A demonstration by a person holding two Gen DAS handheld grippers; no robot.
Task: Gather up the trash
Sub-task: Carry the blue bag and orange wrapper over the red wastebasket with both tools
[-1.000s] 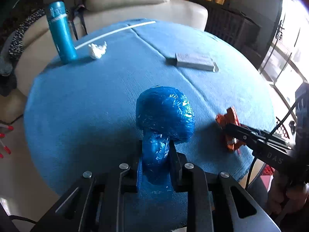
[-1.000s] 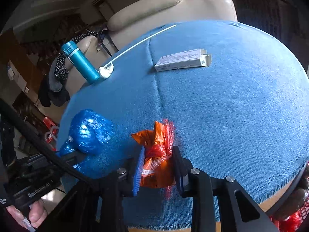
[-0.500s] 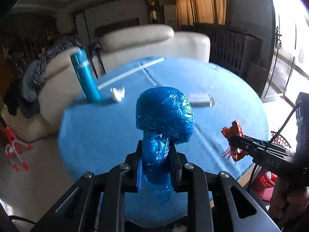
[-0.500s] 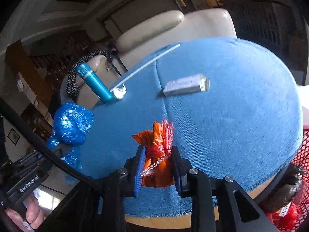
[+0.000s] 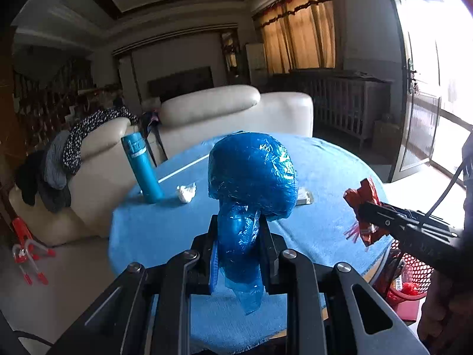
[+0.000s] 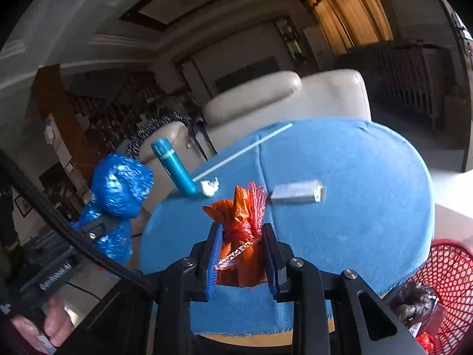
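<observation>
My left gripper is shut on the neck of a knotted blue plastic bag, held in the air above the round blue-clothed table. The same blue bag shows at the left of the right wrist view. My right gripper is shut on a crumpled orange wrapper tied with red netting, also lifted off the table; the orange wrapper appears at the right of the left wrist view. A white crumpled tissue and a flat grey box lie on the cloth.
A teal bottle stands near the table's far left edge, with a white stick behind it. A red mesh basket with trash sits low at the right beside the table. A cream sofa with draped clothes lies beyond.
Both grippers have risen from the table with their loads; the blue bag and orange wrapper now hang clear of the cloth, and the views tilted up to show more of the room.
</observation>
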